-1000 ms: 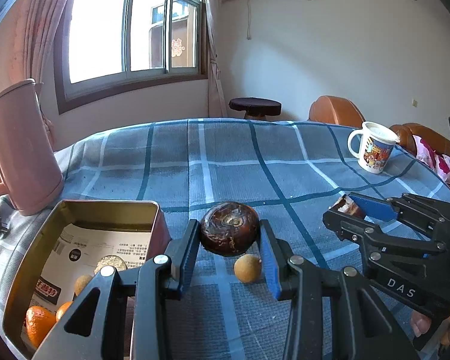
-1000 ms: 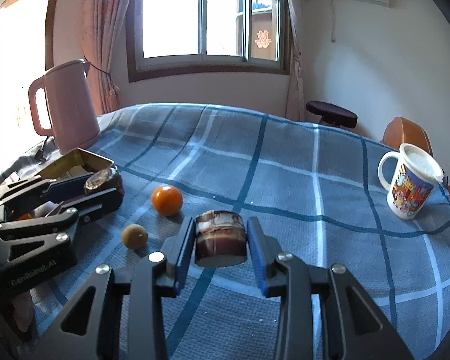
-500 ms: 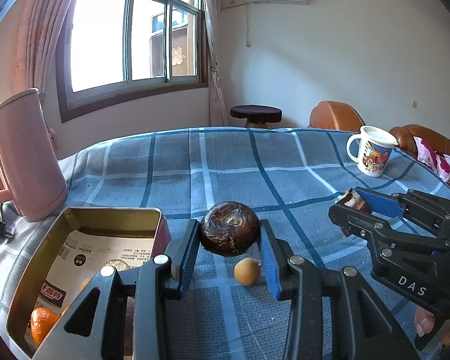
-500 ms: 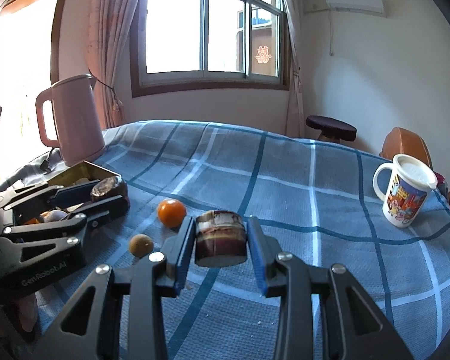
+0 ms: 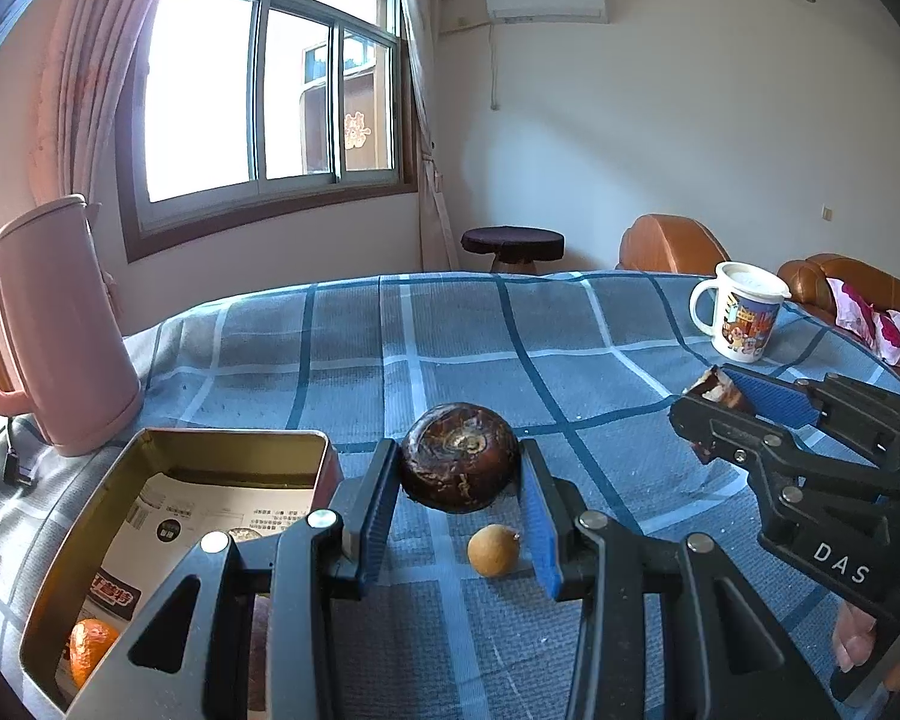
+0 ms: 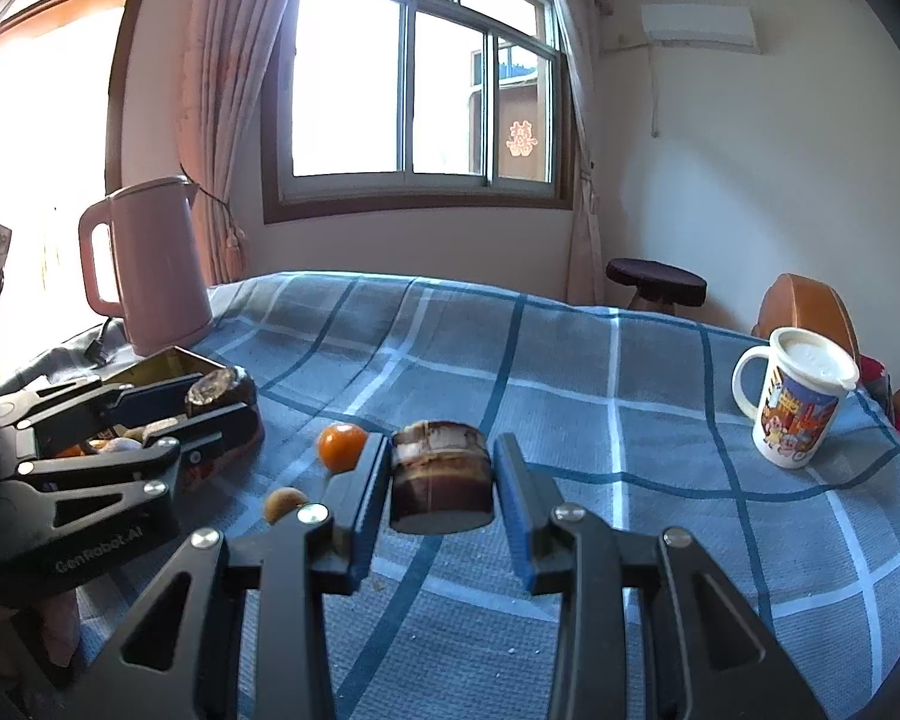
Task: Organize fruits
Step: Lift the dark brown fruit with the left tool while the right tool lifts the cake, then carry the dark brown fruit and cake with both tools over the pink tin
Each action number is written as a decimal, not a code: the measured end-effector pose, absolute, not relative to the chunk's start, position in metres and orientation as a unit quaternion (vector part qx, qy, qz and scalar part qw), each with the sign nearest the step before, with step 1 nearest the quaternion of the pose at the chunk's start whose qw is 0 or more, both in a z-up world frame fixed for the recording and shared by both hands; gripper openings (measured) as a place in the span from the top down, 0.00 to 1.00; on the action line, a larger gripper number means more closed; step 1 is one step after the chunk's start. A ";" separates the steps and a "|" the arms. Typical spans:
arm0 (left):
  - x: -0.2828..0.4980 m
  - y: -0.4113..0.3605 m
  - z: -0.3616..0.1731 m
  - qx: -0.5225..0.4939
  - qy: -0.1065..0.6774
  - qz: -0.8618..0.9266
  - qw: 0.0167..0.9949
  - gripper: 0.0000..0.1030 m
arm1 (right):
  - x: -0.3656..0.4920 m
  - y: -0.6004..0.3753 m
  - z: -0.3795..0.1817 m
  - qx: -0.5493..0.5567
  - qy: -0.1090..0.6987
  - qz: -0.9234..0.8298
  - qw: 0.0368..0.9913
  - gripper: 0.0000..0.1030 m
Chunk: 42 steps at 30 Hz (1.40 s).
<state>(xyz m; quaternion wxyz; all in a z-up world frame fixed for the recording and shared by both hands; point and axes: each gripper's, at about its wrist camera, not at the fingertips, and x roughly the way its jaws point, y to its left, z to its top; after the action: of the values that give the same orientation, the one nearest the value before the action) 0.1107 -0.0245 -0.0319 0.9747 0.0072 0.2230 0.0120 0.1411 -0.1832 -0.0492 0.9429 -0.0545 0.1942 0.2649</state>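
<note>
Between my left gripper's (image 5: 459, 498) blue pads sits a dark brown round fruit (image 5: 459, 457), pinched on both sides and lifted clear of the blue plaid tablecloth (image 5: 450, 348). Just under it, at six o'clock from the fruit, a small tan fruit (image 5: 493, 549) lies on the cloth. At nine o'clock from my left gripper stands an open metal tin (image 5: 222, 444), paper-lined, with an orange (image 5: 90, 648) in its near corner.

My right gripper (image 6: 441, 489) is clamped on a second dark brown fruit (image 6: 440, 474), cut flat at the near end, also held off the cloth. At ten o'clock from it a loose orange (image 6: 342, 445) rests on the cloth, and a small tan one lies nearer, at about nine o'clock.

Farther off, a pink kettle (image 5: 60, 324) stands beyond the tin at ten o'clock. At two o'clock a cartoon mug (image 6: 795, 402) sits near the table's far edge.
</note>
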 end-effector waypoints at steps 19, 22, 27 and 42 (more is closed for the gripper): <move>0.100 -0.030 -0.028 0.022 0.191 0.019 0.981 0.60 | 0.131 -0.194 -0.043 -0.040 0.160 0.263 0.951 0.63; 0.098 -0.030 -0.027 0.025 0.188 0.020 0.982 0.60 | 0.129 -0.194 -0.042 -0.039 0.155 0.261 0.952 0.63; 0.095 -0.032 -0.026 0.027 0.180 0.021 0.983 0.60 | 0.127 -0.197 -0.042 -0.035 0.146 0.260 0.954 0.63; 0.082 -0.037 -0.021 0.039 0.145 0.030 0.988 0.60 | 0.114 -0.202 -0.037 -0.029 0.115 0.251 0.961 0.63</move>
<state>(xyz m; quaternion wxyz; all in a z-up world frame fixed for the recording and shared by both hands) 0.0816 -0.0368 -0.0211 0.9882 0.0390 0.1453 0.0297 0.1138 -0.2018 -0.0374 0.9608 -0.0290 0.1155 0.2505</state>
